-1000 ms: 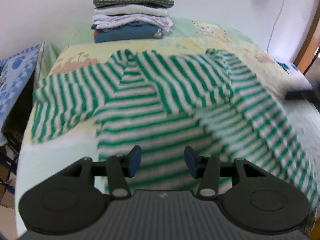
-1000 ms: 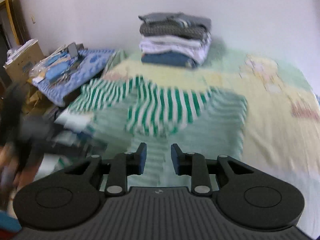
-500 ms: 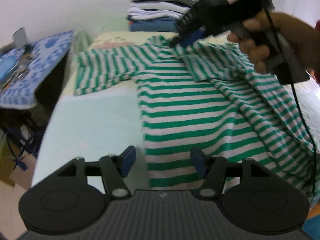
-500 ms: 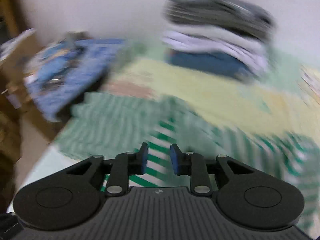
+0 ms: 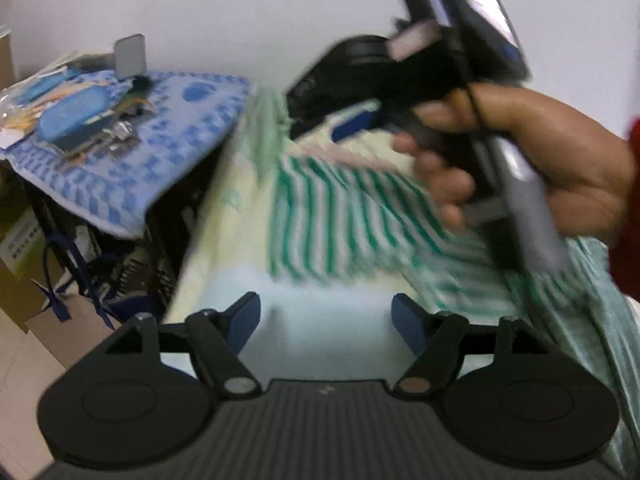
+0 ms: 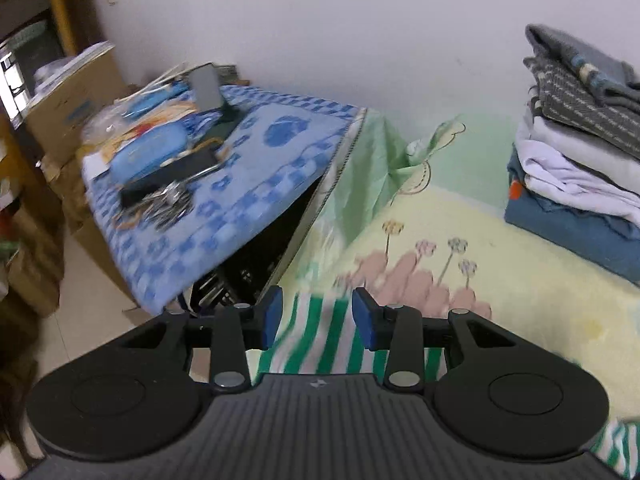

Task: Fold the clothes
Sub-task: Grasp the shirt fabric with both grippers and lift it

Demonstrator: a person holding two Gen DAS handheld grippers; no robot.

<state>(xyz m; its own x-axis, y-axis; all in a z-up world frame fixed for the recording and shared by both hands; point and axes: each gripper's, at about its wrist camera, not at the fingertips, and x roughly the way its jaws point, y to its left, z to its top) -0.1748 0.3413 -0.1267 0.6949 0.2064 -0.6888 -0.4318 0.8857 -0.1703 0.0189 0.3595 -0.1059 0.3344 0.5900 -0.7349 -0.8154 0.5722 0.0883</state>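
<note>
So the striped shirt point(image 5: 344, 216) is spread on the bed point(image 6: 540, 300), and a second ago I was looking at it square on, whole body and both sleeves. Now both my views have swung over to its left sleeve, the end nearest the side bench point(image 6: 248, 184) with the blue cloth. My right hand-held gripper point(image 6: 316, 316) has come across and down onto that sleeve: the green-and-white cloth sits right between its fingers, which are parted a moderate way and haven't pinched it yet. A second ago those fingers were much closer together, so they've spread for the grab. My left hand-held gripper point(image 5: 326, 320) is wide apart, wider than before, and has nothing in it, hovering over bare sheet just short of the shirt's edge. My right hand point(image 5: 520, 160) is big in its view.

My read is that the sleeve is about to get folded inward. It's all motion-blurred though. The folded stack point(image 6: 580, 152) sits well back by the wall.
</note>
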